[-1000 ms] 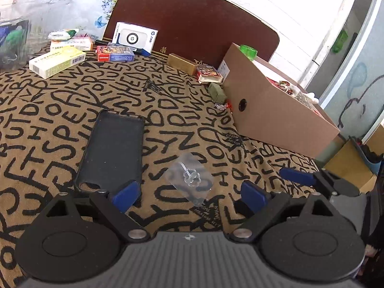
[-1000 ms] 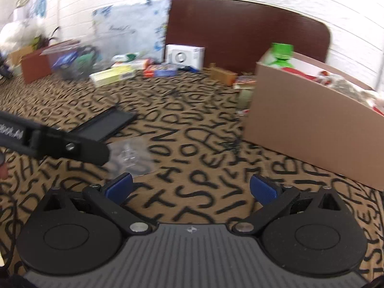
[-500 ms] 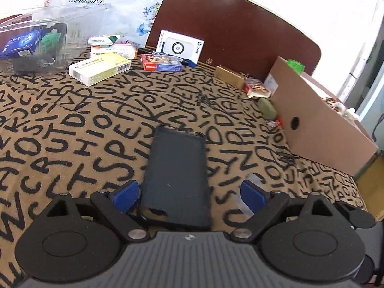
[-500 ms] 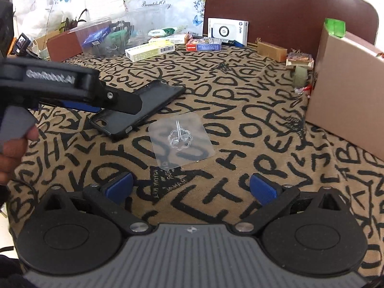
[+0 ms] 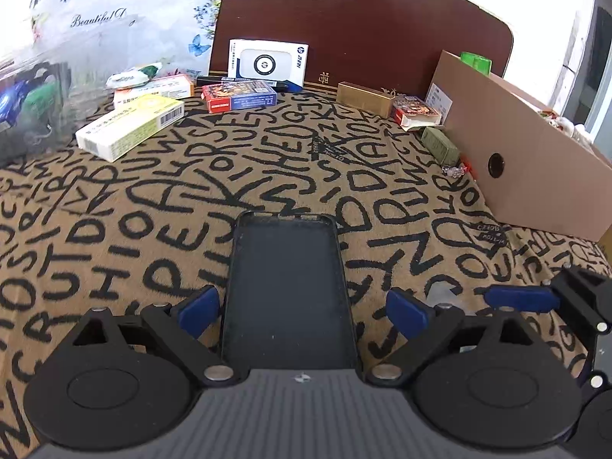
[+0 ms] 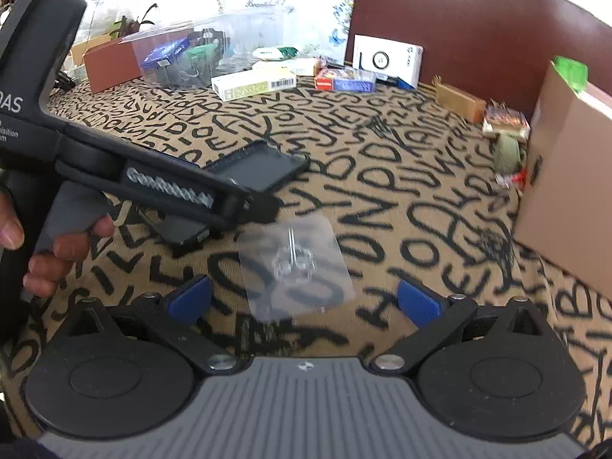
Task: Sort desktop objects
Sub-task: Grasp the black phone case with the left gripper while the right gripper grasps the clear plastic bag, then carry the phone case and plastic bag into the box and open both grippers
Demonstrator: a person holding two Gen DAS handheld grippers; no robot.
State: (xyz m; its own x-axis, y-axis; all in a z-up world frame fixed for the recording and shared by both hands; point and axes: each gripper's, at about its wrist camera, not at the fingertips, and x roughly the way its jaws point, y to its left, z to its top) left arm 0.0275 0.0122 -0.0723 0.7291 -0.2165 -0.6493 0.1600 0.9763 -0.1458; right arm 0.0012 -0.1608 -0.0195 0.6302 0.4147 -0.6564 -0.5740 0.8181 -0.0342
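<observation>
A black phone case (image 5: 285, 287) lies flat on the lettered tablecloth, open side up. My left gripper (image 5: 302, 311) is open, its blue pads either side of the case's near end, not closed on it. The case also shows in the right wrist view (image 6: 256, 164), partly hidden by the left gripper's body (image 6: 164, 187). A clear adhesive hook sheet (image 6: 294, 264) lies between the blue pads of my open right gripper (image 6: 302, 302). The right gripper's fingertip (image 5: 520, 298) shows at the right of the left wrist view.
A cardboard box (image 5: 524, 160) stands at the right. Along the back lie a yellow box (image 5: 130, 126), a red-blue card box (image 5: 239, 95), a white box (image 5: 267, 63), a gold box (image 5: 363, 99) and a green packet (image 5: 440, 145). A clear plastic bin (image 6: 206, 53) stands at back left.
My left gripper moved left from the clear hook sheet to straddle the phone case. My right gripper swung left and came in over the clear sheet. Both stayed open.
</observation>
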